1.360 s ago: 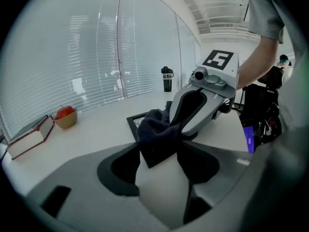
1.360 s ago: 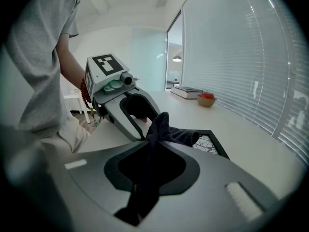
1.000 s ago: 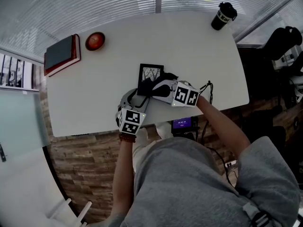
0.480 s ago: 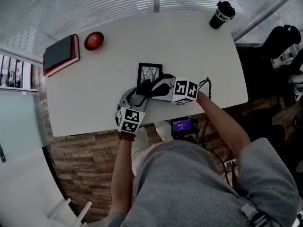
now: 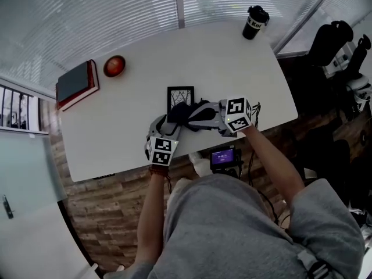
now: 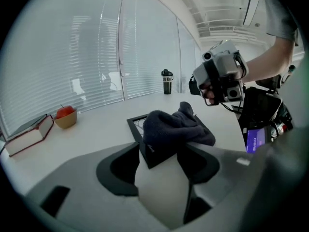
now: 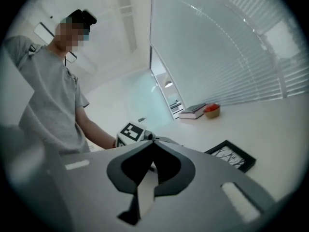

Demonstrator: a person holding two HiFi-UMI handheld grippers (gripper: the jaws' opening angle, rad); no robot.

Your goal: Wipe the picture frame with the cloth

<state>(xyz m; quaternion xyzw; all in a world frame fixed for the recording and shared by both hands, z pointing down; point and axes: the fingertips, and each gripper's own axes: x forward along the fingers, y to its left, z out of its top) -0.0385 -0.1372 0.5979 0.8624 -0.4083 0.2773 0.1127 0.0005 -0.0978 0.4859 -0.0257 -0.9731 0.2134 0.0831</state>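
**Picture frame** [image 5: 180, 95]: black, lying on the white table [image 5: 116, 115] close to its front edge. The far half is bare and the near half is covered.

**Cloth** [image 6: 176, 127]: dark, heaped loosely on the frame's near half and resting on it. Nothing holds it.

**Left tongs** [image 6: 161, 153]: jaws set wide. As far as the left gripper view shows, they are clamped across the frame's near corner, with the cloth's hem just above them.

**Right tongs** [image 7: 152, 143]: the jaws have just been closing and now meet, with nothing between them. They are held up off the table, beside the cloth and apart from it.

**Step in hand (judged):** the cloth must be taken up again before any wiping.

**Method advised:**
- The right tongs should open fully and come down on the thickest fold of the heap, pinching deep so the cloth does not slip free.
- The wipe should run in flat, light strokes away from the left tongs, toward the bare far half.
- The left clamp should hold firm, or the frame may skid toward the table edge.

**Also present:** cup [image 5: 254, 22], book [image 5: 74, 81] and bowl [image 5: 114, 66], all well apart and no hindrance.
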